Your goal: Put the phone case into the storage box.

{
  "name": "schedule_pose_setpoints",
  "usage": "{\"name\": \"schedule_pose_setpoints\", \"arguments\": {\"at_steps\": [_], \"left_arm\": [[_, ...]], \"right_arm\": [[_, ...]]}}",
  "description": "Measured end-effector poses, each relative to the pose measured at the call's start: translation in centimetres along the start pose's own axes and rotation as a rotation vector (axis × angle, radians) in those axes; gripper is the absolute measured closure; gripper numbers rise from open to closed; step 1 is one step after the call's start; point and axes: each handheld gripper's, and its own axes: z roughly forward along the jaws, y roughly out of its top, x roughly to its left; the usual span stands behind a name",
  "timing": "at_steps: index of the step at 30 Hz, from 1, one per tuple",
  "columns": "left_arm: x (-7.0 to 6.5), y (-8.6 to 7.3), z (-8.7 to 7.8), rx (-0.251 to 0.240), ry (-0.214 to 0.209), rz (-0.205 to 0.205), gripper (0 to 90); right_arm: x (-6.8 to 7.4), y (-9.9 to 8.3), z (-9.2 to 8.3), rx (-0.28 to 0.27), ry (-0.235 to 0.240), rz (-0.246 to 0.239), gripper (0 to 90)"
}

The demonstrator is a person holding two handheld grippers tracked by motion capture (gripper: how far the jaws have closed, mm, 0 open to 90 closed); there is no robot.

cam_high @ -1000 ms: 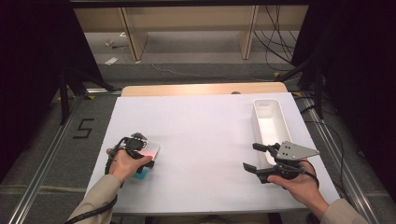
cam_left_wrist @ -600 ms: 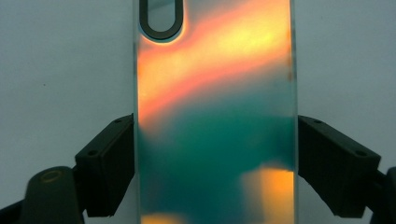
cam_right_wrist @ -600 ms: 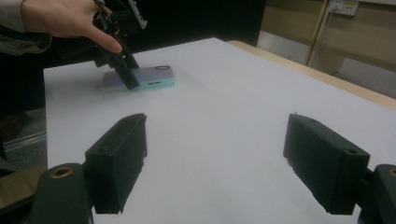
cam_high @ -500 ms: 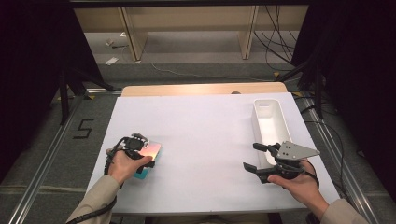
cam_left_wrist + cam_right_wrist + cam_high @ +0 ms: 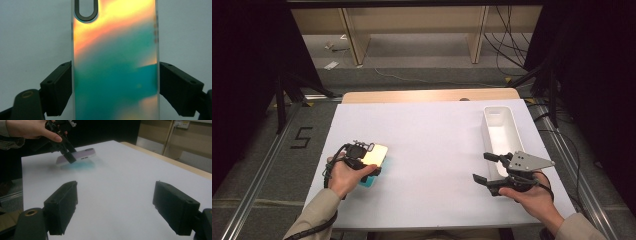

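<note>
An iridescent phone case [image 5: 376,154] with an oval camera cutout sits at the front left of the white table cover [image 5: 432,135]. It shines yellow, orange and teal. My left gripper [image 5: 369,167] is shut on it, one black pad on each long edge [image 5: 115,82]. In the right gripper view the case [image 5: 80,154] hangs low and tilted over the table, with a teal tint on the surface under it. The left gripper [image 5: 67,152] and a hand grip its near end there. At the front right, my right gripper [image 5: 482,167] stands open, with bare white table between its jaws [image 5: 115,202].
A long white bin [image 5: 492,112] stands at the right edge of the table, just beyond my right gripper. A wooden table edge [image 5: 427,95] runs along the far side. Cables and wooden legs lie on the floor beyond.
The case's sheen has gone from pinkish to yellow as the left hand shifted slightly. The right gripper has stayed where it was.
</note>
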Motion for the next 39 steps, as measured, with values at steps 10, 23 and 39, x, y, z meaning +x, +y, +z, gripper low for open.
{"name": "schedule_pose_setpoints", "arguments": {"at_steps": [10,23,39], "left_arm": [[-0.4,0.2,-0.5,-0.085,-0.014,0.026,17.3],[-1.1,0.4,-1.0,-0.157,-0.024,0.044,17.3],[-1.9,0.8,-1.8,-0.243,-0.039,0.071,17.3]], "right_arm": [[0.0,0.0,0.0,-0.003,-0.01,-0.001,17.8],[-0.1,0.2,-0.1,-0.008,-0.027,0.002,16.7],[-0.5,0.5,0.0,-0.02,-0.067,0.02,10.2]]}}
